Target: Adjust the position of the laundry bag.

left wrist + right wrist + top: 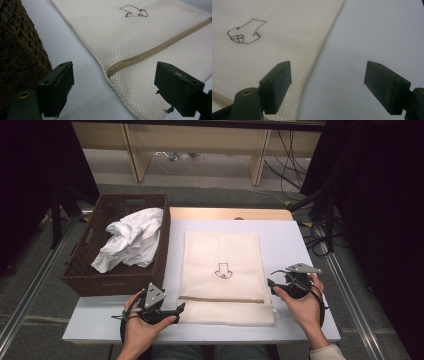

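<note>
On the counter (295,250), the mesh laundry bag (222,270) lies flat mid-counter, zipper (220,300) along the near edge. Setup step: your left claw (176,309) and right claw (272,282) flank it, both wide, empty. Next: pinch the zipper end, pull open.

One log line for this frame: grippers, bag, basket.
left gripper: open, at mesh bag zipper end | right gripper: open, bag's right edge | basket: white cloth inside

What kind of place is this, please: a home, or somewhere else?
Most likely a lab or recording workstation, not a home. The white rectangular tabletop sits on bare metal frame rails, loose black cables trail over the floor behind, and dark curtains close off both sides.
</note>
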### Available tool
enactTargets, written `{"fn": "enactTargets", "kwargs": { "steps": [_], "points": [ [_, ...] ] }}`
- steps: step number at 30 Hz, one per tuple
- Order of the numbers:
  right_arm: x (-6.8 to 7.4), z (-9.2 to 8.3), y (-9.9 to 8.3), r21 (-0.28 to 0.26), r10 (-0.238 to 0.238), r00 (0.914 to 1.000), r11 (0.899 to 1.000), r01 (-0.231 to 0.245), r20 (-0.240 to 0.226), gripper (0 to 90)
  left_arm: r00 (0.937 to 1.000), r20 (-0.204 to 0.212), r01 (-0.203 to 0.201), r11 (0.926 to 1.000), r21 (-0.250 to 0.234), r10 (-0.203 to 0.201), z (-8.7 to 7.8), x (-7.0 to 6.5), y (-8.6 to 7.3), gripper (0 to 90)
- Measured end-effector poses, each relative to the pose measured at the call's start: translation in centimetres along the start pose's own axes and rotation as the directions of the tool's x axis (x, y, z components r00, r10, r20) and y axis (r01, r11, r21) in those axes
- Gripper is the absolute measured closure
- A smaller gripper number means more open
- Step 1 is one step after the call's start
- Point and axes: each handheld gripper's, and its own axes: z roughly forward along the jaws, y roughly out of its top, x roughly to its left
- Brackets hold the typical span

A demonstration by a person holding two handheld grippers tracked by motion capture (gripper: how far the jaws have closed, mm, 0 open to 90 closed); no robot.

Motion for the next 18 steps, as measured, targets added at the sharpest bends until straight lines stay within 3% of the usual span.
{"fn": "enactTargets", "kwargs": {
  "steps": [3,4,7,12,13,16,17,18],
  "points": [
    [0.5,0.1,0.1,0.004,0.004,1.0000,1.000,-0.004,-0.005,25.2,1.0000,0.007,0.001,1.0000,0.002,-0.001,0.1,-0.1,0.0,15.8],
    [0.6,0.1,0.1,0.008,-0.015,0.9994,1.000,0.016,-0.032,25.6,0.9999,0.005,0.009,1.0000,-0.003,-0.009,0.1,-0.2,0.0,15.9],
    [0.7,0.1,0.0,0.002,-0.040,0.9991,0.999,0.040,-0.017,26.0,1.0000,0.005,0.003,1.0000,0.005,-0.003,0.1,-0.2,-0.1,15.9],
    [1.3,0.1,0.1,0.020,-0.022,0.9994,1.000,0.023,-0.028,26.7,0.9998,0.011,0.013,0.9999,-0.001,-0.013,0.3,-0.3,-0.1,16.0],
    [1.2,0.1,0.0,0.023,-0.043,0.9987,0.999,0.044,-0.027,26.7,0.9999,0.013,0.007,1.0000,0.001,-0.007,0.3,-0.2,-0.1,16.0],
    [1.6,0.1,0.1,0.044,-0.018,0.9990,0.999,0.020,-0.042,26.9,0.9999,0.010,-0.014,0.9997,0.022,0.013,0.2,-0.2,-0.1,16.1],
    [1.5,0.2,0.0,0.030,-0.056,0.9979,0.998,0.057,-0.034,27.0,0.9999,0.012,0.002,0.9999,0.010,-0.002,0.3,-0.3,-0.2,16.1],
    [1.7,0.1,0.0,0.042,-0.038,0.9987,0.998,0.040,-0.034,27.0,0.9999,0.013,0.001,0.9999,0.013,-0.001,0.3,-0.3,-0.2,16.2]
  ]
}}
